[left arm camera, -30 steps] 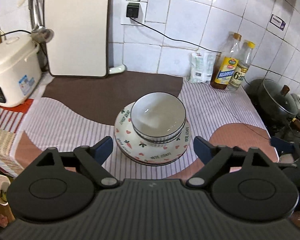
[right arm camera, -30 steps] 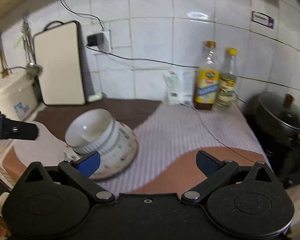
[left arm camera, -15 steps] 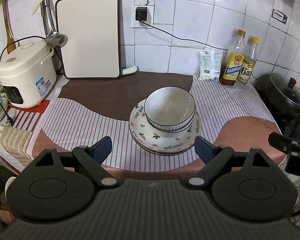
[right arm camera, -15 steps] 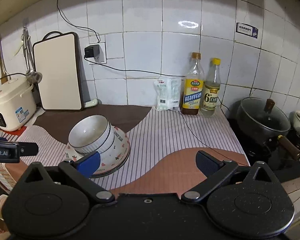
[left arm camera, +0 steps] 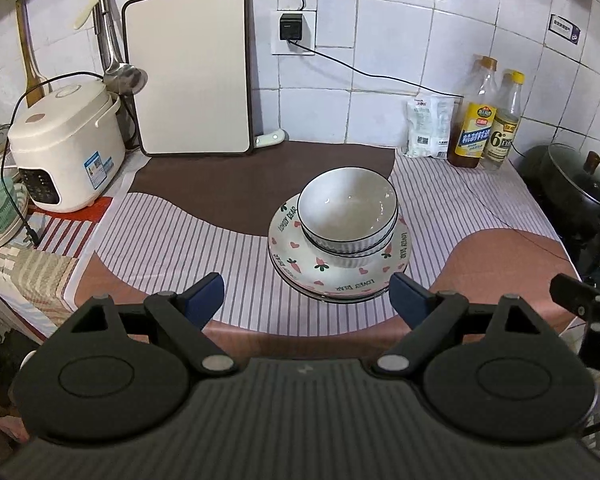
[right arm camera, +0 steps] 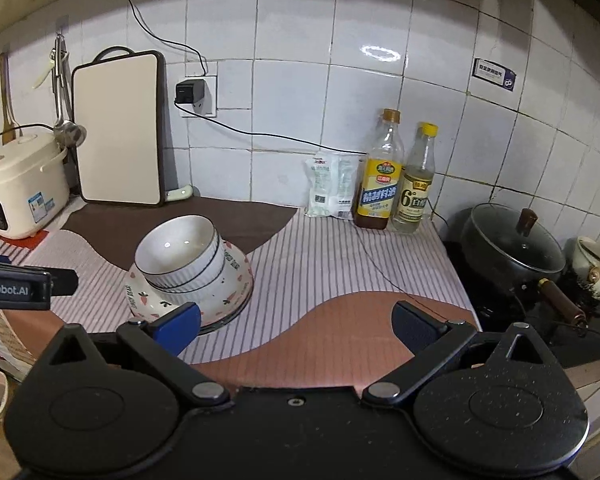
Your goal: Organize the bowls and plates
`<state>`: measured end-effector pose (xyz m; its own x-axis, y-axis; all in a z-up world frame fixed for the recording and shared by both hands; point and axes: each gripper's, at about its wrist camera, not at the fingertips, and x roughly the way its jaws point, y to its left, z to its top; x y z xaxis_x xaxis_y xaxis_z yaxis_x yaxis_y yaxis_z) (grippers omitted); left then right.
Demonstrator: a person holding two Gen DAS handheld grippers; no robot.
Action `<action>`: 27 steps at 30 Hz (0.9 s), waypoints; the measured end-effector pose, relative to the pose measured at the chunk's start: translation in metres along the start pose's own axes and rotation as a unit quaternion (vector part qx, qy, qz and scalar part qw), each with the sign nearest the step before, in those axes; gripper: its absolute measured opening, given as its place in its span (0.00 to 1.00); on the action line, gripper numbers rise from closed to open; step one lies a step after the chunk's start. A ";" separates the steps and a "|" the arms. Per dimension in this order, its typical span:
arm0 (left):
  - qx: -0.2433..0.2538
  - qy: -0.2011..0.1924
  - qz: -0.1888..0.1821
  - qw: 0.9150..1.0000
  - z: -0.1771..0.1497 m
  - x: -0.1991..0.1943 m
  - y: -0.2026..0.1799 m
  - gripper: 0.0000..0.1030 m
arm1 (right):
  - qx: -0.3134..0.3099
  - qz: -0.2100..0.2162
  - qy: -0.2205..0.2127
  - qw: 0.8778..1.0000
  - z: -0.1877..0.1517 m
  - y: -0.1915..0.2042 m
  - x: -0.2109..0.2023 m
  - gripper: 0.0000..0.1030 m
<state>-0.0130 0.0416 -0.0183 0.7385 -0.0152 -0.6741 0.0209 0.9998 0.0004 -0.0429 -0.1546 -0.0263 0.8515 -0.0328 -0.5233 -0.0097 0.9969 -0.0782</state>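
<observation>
Bowls (left arm camera: 348, 216), 2 white ones nested, sit on a stack of patterned plates (left arm camera: 340, 268) near the middle of the surface (left arm camera: 172, 248), which is covered by a striped cloth with brown and terracotta patches. From the left wrist view the stack lies at 12 o'clock, just beyond the left claw (left arm camera: 304, 296), whose blue-tipped fingers are spread wide with nothing between them. The right claw (right arm camera: 296, 320) is likewise spread wide and holds nothing; in its view the stack (right arm camera: 188, 276) sits at 10 o'clock, partly behind its left fingertip.

White tiles cover the wall. A cutting board (left arm camera: 188, 72) leans upright against it at 11 o'clock, beside a rice cooker (left arm camera: 64, 144) at 10 o'clock, with a ladle (left arm camera: 120, 72) hanging between them. A black plug (left arm camera: 291, 28) sits in a wall socket at 12 o'clock. 2 bottles (left arm camera: 488, 120) stand at 1 o'clock next to a white packet (left arm camera: 428, 128). A lidded dark pot (left arm camera: 576, 184) rests at 2 o'clock, off the cloth.
</observation>
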 end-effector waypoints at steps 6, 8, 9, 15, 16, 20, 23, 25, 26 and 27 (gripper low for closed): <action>0.008 -0.010 0.002 1.000 -0.007 0.001 -0.004 0.87 | 0.004 0.001 -0.010 1.000 -0.006 -0.003 0.001 1.00; 0.009 -0.009 0.000 1.000 -0.010 0.002 -0.005 0.87 | 0.002 0.003 -0.014 1.000 -0.007 -0.001 0.001 1.00; 0.009 -0.008 -0.002 1.000 -0.011 0.002 -0.005 0.87 | 0.002 0.006 -0.016 1.000 -0.009 -0.001 0.001 1.00; 0.007 -0.008 -0.004 1.000 -0.018 0.004 -0.007 0.87 | 0.000 0.015 -0.025 1.000 -0.013 0.002 0.001 1.00; 0.008 -0.007 -0.004 1.000 -0.017 0.004 -0.006 0.87 | -0.002 0.013 -0.028 1.000 -0.014 0.002 0.000 1.00; 0.006 -0.007 -0.006 1.000 -0.022 0.005 -0.007 0.87 | -0.016 0.003 -0.046 0.999 -0.018 0.006 -0.003 1.00; 0.002 -0.006 -0.006 1.000 -0.025 0.006 -0.006 0.87 | -0.024 -0.001 -0.056 0.998 -0.020 0.010 -0.005 1.00; -0.001 -0.005 -0.006 1.000 -0.026 0.006 -0.006 0.87 | -0.024 -0.003 -0.058 0.998 -0.020 0.010 -0.006 1.00; -0.002 -0.007 -0.006 1.000 -0.026 0.006 -0.006 0.87 | -0.023 -0.005 -0.058 0.998 -0.020 0.010 -0.006 1.00; -0.002 -0.008 -0.006 1.000 -0.027 0.006 -0.006 0.87 | -0.022 -0.007 -0.058 0.998 -0.021 0.010 -0.005 1.00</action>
<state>-0.0270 0.0361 -0.0421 0.7492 -0.0280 -0.6618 0.0275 0.9996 -0.0112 -0.0581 -0.1465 -0.0420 0.9070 -0.0350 -0.4197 -0.0188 0.9922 -0.1234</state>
